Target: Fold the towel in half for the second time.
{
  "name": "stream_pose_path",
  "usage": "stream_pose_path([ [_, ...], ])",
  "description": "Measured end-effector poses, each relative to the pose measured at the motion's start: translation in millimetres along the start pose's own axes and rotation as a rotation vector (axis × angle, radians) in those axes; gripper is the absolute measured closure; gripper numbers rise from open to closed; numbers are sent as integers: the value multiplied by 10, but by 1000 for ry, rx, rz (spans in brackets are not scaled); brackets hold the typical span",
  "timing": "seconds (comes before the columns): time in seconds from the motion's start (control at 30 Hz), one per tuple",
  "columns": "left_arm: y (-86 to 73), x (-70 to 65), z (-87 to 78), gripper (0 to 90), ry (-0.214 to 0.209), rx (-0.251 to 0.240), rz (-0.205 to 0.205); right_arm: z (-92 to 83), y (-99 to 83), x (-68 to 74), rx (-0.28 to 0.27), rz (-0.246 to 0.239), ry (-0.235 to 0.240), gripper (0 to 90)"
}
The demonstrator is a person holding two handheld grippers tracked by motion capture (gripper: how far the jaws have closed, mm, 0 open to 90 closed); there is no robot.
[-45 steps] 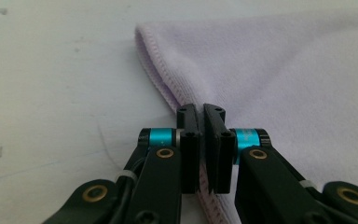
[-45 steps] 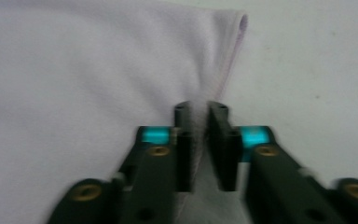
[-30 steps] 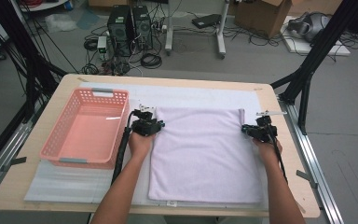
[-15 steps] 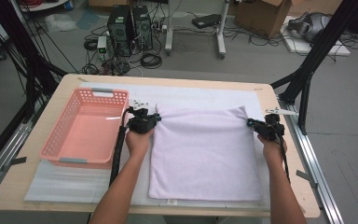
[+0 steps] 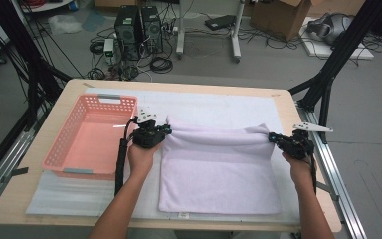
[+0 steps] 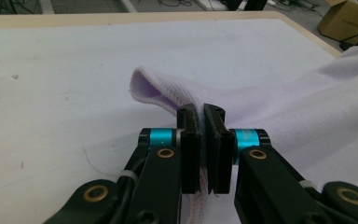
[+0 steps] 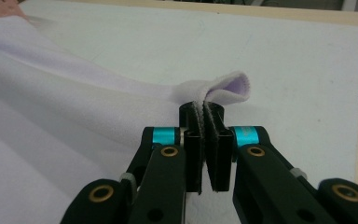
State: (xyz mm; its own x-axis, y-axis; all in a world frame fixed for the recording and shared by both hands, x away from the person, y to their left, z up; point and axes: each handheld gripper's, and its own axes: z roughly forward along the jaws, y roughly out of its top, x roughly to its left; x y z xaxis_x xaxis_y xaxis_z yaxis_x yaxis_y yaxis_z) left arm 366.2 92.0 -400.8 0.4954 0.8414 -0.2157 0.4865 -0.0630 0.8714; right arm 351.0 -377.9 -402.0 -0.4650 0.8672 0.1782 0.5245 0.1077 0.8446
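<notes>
Pale lilac towel (image 5: pixel 219 167), far edge bunched and lifted at both corners.

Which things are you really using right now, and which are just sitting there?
In use:
- purple towel, far edge lifted off the table
- left gripper, shut on the towel's far left corner
- right gripper, shut on the far right corner

Just lying about:
- pink basket, left of the towel
- white mat under it all
- wooden table
</notes>
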Motion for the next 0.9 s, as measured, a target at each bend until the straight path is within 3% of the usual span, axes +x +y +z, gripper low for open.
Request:
stream_pose_path([
  [0.13, -92, -30, -115, 851, -21, 3, 5, -127, -44, 66, -11, -11, 19, 871],
  [0.23, -196, -53, -201, 851, -43, -3, -21, -192, -123, 129, -4, -21, 28, 871],
  [0.5, -462, -154, -405, 849, -63, 17, 21, -353, -339, 240, -2, -28, 46, 869],
  [0.67, -682, -203, -515, 847, -80, 35, 26, -456, -468, 321, 17, -54, 48, 869],
  [0.9, -901, -260, -633, 839, -92, 51, 23, -592, -682, 433, 36, -52, 53, 869],
])
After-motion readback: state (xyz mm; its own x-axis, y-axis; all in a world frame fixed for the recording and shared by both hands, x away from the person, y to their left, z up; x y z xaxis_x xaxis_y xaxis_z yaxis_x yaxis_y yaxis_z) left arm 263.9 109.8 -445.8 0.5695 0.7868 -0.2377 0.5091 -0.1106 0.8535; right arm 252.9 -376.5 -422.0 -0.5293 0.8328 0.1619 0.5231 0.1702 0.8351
